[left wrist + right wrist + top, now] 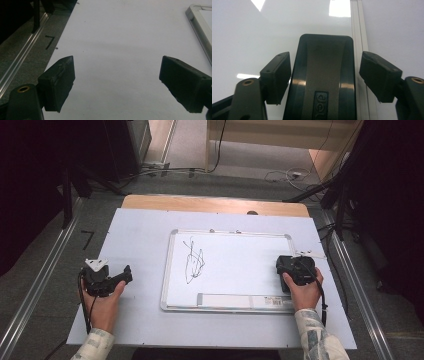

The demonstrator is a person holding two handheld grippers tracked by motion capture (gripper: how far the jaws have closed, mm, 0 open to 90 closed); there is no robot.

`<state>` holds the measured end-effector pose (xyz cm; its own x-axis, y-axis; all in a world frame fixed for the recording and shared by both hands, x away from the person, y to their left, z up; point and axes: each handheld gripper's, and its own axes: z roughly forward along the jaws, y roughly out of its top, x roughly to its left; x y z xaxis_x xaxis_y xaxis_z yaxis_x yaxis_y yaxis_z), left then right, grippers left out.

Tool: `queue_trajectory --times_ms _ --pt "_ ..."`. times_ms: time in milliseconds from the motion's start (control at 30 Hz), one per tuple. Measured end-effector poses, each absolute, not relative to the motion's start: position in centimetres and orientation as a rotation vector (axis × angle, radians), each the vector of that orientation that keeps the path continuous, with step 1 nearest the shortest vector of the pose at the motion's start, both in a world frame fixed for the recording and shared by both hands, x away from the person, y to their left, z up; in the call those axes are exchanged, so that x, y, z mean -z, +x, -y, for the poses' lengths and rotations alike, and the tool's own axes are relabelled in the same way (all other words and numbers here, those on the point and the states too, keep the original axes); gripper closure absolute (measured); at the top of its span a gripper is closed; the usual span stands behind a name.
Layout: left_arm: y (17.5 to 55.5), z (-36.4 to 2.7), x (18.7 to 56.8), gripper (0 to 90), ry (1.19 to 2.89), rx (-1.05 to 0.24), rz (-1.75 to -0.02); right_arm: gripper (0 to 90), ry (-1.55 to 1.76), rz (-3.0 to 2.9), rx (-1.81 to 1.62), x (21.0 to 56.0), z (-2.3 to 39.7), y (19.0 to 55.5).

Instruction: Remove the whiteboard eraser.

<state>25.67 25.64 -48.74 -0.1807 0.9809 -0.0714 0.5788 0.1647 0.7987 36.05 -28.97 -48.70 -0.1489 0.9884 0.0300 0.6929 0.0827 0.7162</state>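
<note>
In the high view, the left tool [126, 273] rests left of the whiteboard [227, 234], its jaws apart; the right tool [289, 265] sits at the whiteboard's right edge.

In the right gripper view, its jaws straddle the eraser [324, 75] without clamping.

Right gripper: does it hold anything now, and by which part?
Not yet. The right gripper straddles the dark eraser across its long sides; its left pad looks at the edge, the right one stands clear.
</note>
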Motion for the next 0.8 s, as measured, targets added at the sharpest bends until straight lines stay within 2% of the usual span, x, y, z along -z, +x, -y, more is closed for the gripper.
queue_trajectory --times_ms 467,567,800 --pt "25.6 -25.82 48.79 14.0 1.465 -0.845 -1.848 27.4 1.7 -1.916 -0.814 48.85 28.97 36.1" --pt "25.6 -25.82 48.8 14.0 1.465 -0.842 -1.847 32.5 1.703 -1.917 -0.827 48.86 28.96 36.15" --pt "25.59 -25.86 48.82 14.0 1.463 -0.838 -1.848 31.7 1.702 -1.916 -0.821 48.83 28.99 36.21"
